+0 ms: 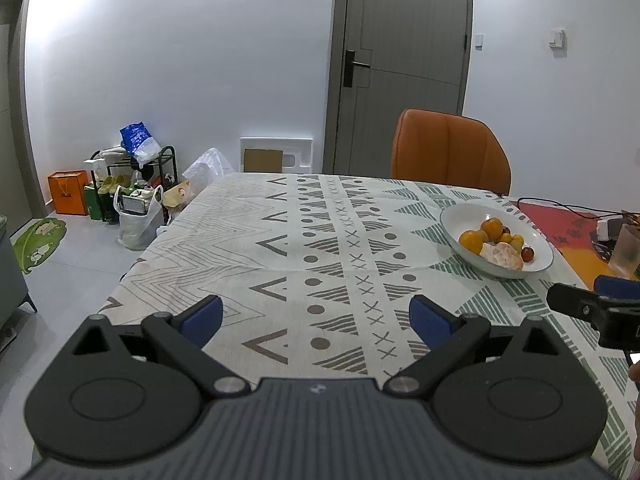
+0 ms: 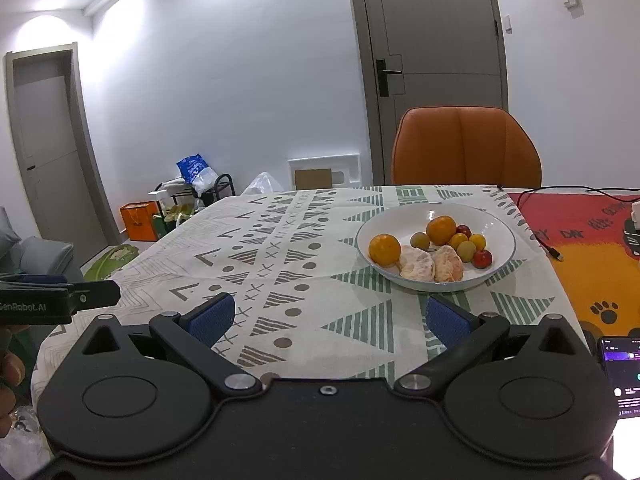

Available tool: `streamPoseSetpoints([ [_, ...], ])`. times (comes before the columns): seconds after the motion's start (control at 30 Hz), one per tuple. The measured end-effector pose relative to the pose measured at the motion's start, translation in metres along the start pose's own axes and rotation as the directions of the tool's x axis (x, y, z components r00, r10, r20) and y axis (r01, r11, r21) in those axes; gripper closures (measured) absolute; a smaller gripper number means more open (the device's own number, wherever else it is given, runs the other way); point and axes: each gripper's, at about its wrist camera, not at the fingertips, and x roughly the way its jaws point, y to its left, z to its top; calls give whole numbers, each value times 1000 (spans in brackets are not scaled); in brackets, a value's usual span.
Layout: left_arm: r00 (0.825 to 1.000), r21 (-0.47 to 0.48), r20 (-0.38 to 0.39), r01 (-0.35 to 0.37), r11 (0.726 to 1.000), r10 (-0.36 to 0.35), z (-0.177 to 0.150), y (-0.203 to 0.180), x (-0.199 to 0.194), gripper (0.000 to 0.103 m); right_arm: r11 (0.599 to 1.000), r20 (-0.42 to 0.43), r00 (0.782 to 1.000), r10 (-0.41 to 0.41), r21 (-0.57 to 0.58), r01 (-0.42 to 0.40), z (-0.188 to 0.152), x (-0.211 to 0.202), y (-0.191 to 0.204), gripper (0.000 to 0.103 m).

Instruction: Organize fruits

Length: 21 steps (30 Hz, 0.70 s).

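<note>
White bowl [image 2: 500,236] holds fruits [image 2: 440,230] | left gripper [image 1: 316,318] spread, empty | right gripper [image 2: 328,316] spread, empty

Phone [image 2: 622,376] cut off at rt edge, screen text too small, cup [image 1: 628,250] cropped, blurry
</note>
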Motion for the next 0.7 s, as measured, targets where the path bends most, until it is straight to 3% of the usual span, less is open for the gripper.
streamPoseSetpoints([
  [0.7,1000,8,4,6,1000,-6,0,-4,-3,4,1000,-1,1000,1,-2,-1,0,-1,1,0],
])
